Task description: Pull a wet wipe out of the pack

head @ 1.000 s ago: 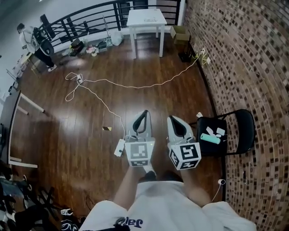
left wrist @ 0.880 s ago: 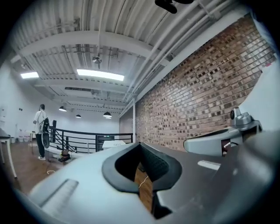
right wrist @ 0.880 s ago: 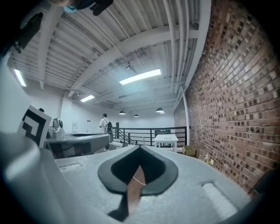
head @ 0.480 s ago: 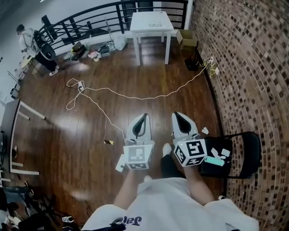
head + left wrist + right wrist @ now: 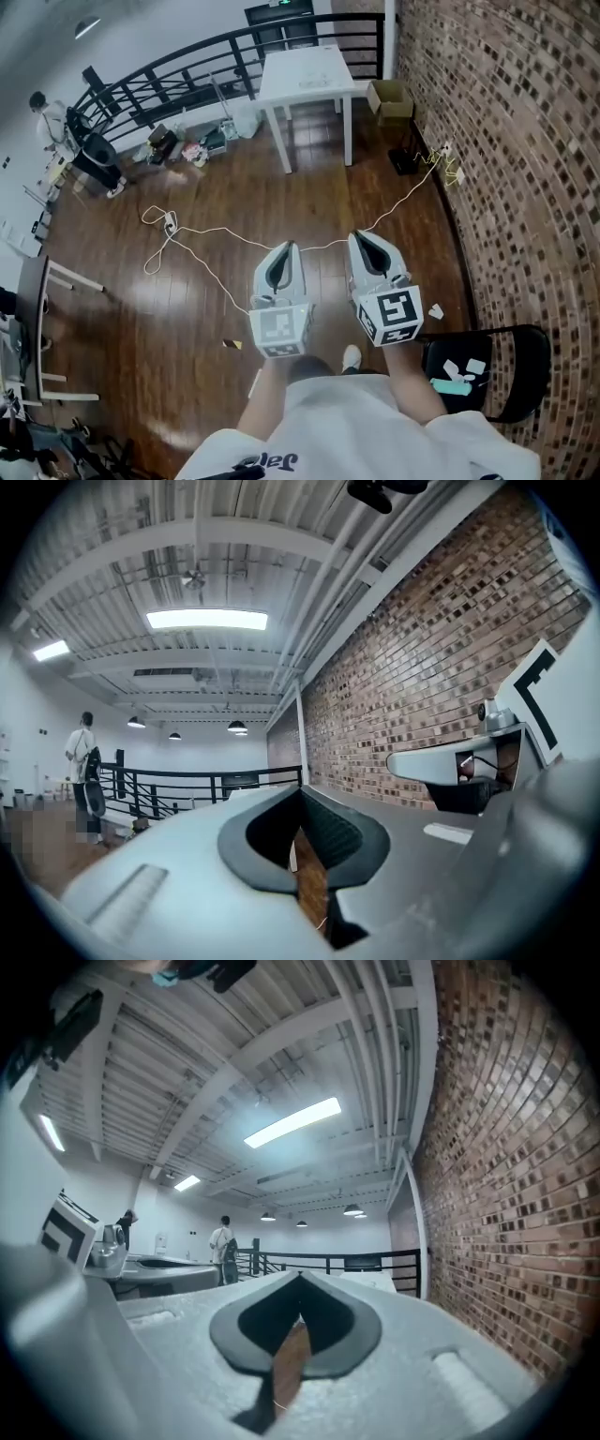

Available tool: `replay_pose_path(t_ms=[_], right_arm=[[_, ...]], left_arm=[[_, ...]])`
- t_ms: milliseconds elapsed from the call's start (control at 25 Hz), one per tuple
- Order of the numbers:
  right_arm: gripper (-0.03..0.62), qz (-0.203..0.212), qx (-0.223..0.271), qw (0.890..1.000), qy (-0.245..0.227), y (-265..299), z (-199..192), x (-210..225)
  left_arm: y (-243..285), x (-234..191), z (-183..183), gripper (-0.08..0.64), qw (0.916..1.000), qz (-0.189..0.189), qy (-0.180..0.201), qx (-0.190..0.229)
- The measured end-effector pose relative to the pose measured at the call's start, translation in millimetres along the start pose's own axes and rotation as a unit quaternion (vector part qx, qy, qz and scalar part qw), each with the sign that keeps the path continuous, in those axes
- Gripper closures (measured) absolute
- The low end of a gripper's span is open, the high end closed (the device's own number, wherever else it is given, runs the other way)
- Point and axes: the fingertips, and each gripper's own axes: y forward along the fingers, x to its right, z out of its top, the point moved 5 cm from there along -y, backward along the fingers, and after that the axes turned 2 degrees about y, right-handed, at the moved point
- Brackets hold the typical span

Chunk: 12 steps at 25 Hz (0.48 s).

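- black chair (image 5: 516, 370), close at the person's right, bears a small teal thing (image 5: 448, 385): maybe the pack, i cannot tell.
- left gripper (image 5: 289, 247) and right gripper (image 5: 356, 237): pressed together, empty.
- step: approach; next, find the pack, perhaps on the white counter (image 5: 305, 70).

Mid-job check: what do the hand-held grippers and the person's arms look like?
The left hand-held gripper and right hand-held gripper are light grey shells tapering to a point, with black pads lining a teardrop opening. Each carries a white cube with black square markers at the back. The person wears a white short-sleeved shirt with dark print.
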Motion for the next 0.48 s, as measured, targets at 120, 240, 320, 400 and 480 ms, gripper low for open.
replay_pose_path(t_ms=[120,240,320,400,480], right_arm=[[0.603,-0.005,-0.026,1.0,0.016,30,-17,22],[0.603,0.003,-0.044,0.999,0.023,65,-33,35],[0.603,0.011,-0.047,0.998,0.028,96,-41,42],[0.603,0.022,-0.046,0.998,0.033,133,-46,50],[0.603,0.025,-0.052,0.998,0.03,176,-52,61]], left_arm=[[39,-3,-10,0.545,0.9999,-0.006,-0.005,-0.008],[79,-12,-24,0.545,0.9995,-0.021,-0.017,-0.014],[111,-25,-36,0.545,0.9988,-0.033,-0.032,-0.017],[147,-41,-45,0.545,0.9975,-0.044,-0.053,-0.015],[189,-59,-50,0.545,0.9961,-0.053,-0.069,-0.008]])
